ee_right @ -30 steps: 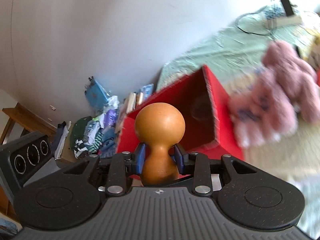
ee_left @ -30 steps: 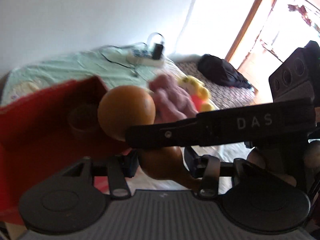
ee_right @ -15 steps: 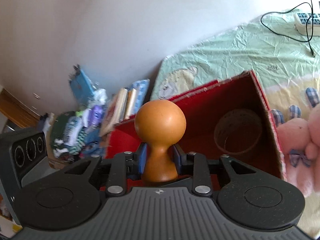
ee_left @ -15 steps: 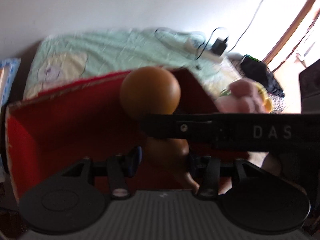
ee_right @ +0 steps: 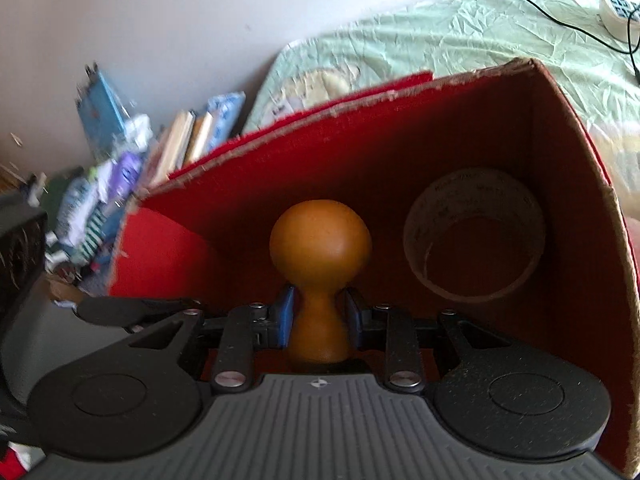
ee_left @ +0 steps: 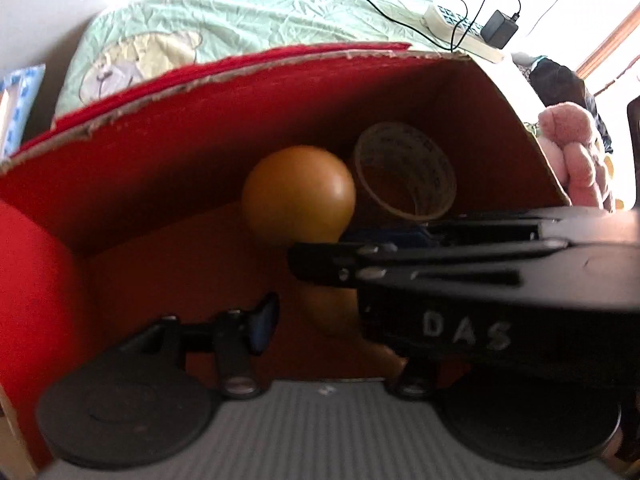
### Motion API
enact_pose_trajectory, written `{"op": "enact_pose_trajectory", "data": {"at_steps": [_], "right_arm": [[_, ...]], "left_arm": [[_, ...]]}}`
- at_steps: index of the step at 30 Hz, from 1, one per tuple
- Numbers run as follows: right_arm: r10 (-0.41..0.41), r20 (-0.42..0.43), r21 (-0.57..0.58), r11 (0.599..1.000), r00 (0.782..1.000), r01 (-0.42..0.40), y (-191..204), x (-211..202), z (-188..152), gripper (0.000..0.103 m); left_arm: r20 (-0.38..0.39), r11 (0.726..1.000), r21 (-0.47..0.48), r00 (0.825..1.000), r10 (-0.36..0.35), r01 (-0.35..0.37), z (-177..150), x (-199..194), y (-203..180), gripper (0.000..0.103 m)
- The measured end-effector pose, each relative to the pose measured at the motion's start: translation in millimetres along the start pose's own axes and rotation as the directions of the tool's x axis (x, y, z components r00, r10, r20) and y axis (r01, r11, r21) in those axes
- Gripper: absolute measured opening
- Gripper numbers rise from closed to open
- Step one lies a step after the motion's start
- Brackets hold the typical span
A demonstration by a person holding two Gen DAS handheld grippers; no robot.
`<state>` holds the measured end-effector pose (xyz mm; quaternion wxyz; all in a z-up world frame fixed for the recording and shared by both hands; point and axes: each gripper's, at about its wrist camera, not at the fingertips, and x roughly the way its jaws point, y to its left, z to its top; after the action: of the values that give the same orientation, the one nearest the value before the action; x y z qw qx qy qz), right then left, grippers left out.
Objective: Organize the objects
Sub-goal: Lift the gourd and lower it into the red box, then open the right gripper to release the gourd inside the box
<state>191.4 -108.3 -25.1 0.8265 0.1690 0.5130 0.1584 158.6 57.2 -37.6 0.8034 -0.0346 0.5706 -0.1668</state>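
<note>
The right tool [ee_right: 316, 316] grips the wooden knob [ee_right: 320, 240] by its neck, ready to set it inside the red box [ee_right: 360, 160] ahead; the left tool [ee_left: 320, 320] hangs open.

A plain white wall [ee_right: 168, 32] stands at the back. In front of it lies a bed with a crinkly light green sheet [ee_right: 460, 36] that has a pale bear picture on it. A white power strip [ee_left: 460, 30] with black cords rests on the sheet. Books and colorful clutter [ee_right: 120, 168] pile up beside the bed. Bright light comes in by a wooden door frame [ee_left: 612, 36].
</note>
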Motion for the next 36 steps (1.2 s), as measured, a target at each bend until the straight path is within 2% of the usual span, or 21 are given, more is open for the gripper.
{"op": "enact_pose_trajectory", "data": {"at_steps": [2, 3, 8, 13, 20, 22, 25, 28, 31, 34, 36], "right_arm": [[-0.067, -0.021, 0.009, 0.998, 0.998, 0.067, 1.4, 4.0, -0.6, 0.025], [-0.086, -0.035, 0.023, 0.996, 0.996, 0.087, 0.4, 5.9, -0.4, 0.019], [-0.109, -0.038, 0.060, 0.992, 0.993, 0.111, -2.9, 5.7, -2.1, 0.019], [-0.094, 0.035, 0.109, 0.990, 0.995, 0.089, -8.1, -3.2, -8.7, 0.019], [-0.057, 0.163, 0.125, 0.992, 0.985, 0.037, -10.0, -16.6, -20.5, 0.019], [0.014, 0.245, 0.110, 0.993, 0.969, -0.043, -11.8, -23.6, -27.2, 0.020], [0.105, 0.373, 0.113, 0.981, 0.922, -0.157, -21.6, -35.5, -40.1, 0.023], [0.122, 0.398, 0.161, 0.967, 0.909, -0.200, -28.4, -34.7, -41.7, 0.022], [0.138, 0.420, 0.140, 0.967, 0.897, -0.214, -23.4, -34.5, -45.6, 0.022], [0.133, 0.435, 0.135, 0.968, 0.891, -0.211, -23.2, -37.3, -46.3, 0.022], [0.112, 0.439, 0.169, 0.964, 0.892, -0.204, -24.6, -35.3, -44.5, 0.023]], "left_arm": [[-0.007, 1.000, 0.001, 1.000, 0.017, -0.017, -0.3, 0.8, -1.5, 0.060], [-0.003, 0.999, 0.002, 0.999, 0.038, -0.038, -0.5, 0.9, -2.9, 0.056], [-0.005, 0.998, -0.007, 0.998, 0.067, -0.067, -1.2, 2.2, -2.3, 0.056], [0.010, 0.997, -0.027, 0.998, 0.069, -0.069, -1.7, 0.8, -2.1, 0.060], [0.083, 0.993, -0.079, 0.992, 0.092, -0.085, -4.7, -10.1, 5.9, 0.065], [0.067, 0.991, -0.084, 0.991, 0.112, -0.106, -3.6, -9.2, 5.8, 0.065], [-0.014, 0.989, -0.095, 0.994, 0.111, -0.112, 2.2, 1.9, 6.7, 0.064], [-0.112, 0.989, -0.107, 0.990, 0.088, -0.100, 7.7, 15.3, 11.1, 0.060], [-0.170, 0.992, -0.112, 0.984, 0.046, -0.066, 11.0, 23.2, 13.3, 0.060], [-0.158, 0.997, -0.066, 0.987, 0.031, -0.042, 11.4, 21.6, 7.2, 0.060], [-0.124, 0.998, -0.044, 0.991, 0.045, -0.051, 11.0, 16.9, 3.9, 0.060]]}}
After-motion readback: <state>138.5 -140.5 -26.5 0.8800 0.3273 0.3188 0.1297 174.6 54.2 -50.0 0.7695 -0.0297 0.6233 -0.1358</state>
